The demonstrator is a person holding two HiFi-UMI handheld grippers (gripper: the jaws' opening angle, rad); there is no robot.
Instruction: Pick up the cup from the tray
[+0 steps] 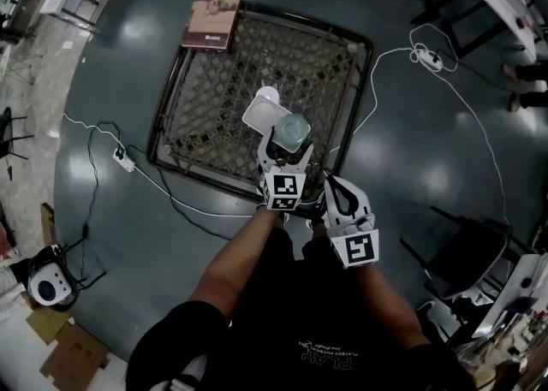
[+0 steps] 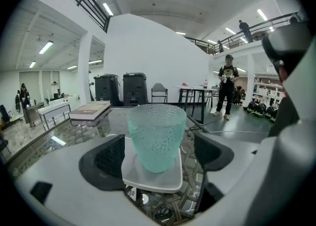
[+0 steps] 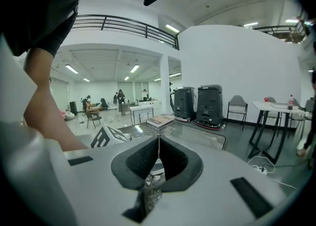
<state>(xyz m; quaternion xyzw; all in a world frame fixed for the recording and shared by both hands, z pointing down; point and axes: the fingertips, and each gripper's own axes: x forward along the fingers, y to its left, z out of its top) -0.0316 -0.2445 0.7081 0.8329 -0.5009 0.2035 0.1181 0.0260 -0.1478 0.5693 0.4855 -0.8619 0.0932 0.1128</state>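
**Between my left fingers: the cup, not gripped**

Between the fingers of my left gripper point(image 2: 158, 157) I see the teal, dimpled cup point(image 2: 156, 136), standing upright on the small white tray point(image 2: 153, 179). The fingers point(image 2: 111, 157) are spread wide, one on each side of the cup. A sliver of gap shows between each pad and the cup's wall, so nothing presses on it. The tray's near edge reaches back past the fingertips toward the gripper's body. Its left edge lies just beside the left finger, and I cannot tell whether they touch. Beyond the fingertips and off to their left, a book point(image 2: 90, 110) lies flat on the far corner of the tabletop point(image 2: 74, 132).

In the head view, the left gripper point(image 1: 287, 148) reaches in over the near edge of the tabletop point(image 1: 214, 98). Its fingertips flank the cup point(image 1: 292, 131), and the tray point(image 1: 259, 114) juts out beyond them and to their left. The book point(image 1: 212, 17) lies well apart from the fingers, at the far-left corner.

My right gripper point(image 3: 158, 157) is empty. Its fingers point(image 3: 140, 160) are pressed together pad to pad, with nothing between them. In the head view the right gripper point(image 1: 330, 182) hangs by the tabletop's near edge, just to the right of the left gripper and a little behind it. In the right gripper view, the left gripper's marker cube point(image 3: 109, 136) and a bare forearm point(image 3: 47, 111) show to the left of the closed fingers.
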